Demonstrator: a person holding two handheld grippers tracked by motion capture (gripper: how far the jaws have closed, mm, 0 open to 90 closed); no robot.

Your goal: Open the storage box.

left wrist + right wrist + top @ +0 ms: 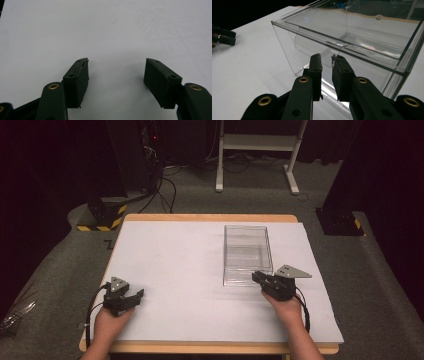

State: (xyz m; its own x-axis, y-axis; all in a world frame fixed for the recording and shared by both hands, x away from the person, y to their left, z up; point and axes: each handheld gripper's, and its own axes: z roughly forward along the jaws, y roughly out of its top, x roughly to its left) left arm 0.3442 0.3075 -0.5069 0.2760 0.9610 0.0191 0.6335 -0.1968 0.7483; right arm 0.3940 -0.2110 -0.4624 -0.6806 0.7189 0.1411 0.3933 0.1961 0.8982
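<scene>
A clear plastic box (pixel 225 255) stands open-topped and empty on the right half of the white table top. My right gripper (pixel 256 277) is at the box's near wall, close to the near right corner. In the right gripper view its jaws (pixel 327 58) stand close together with a narrow gap, right in front of a rounded cut-out in the clear wall (pixel 287 47); a thin clear edge shows between the tips, and the pads do not visibly press on it. My left gripper (pixel 136 297) rests near the table's front left, open wide (pixel 116 62) over bare white surface.
The white sheet (pixel 175 265) covers a wooden table whose edge (pixel 210 348) shows at the front. On the floor beyond are cables, a white frame stand (pixel 290 170) and a black-and-yellow base (pixel 102 217). The left gripper (pixel 224 36) shows far left in the right gripper view.
</scene>
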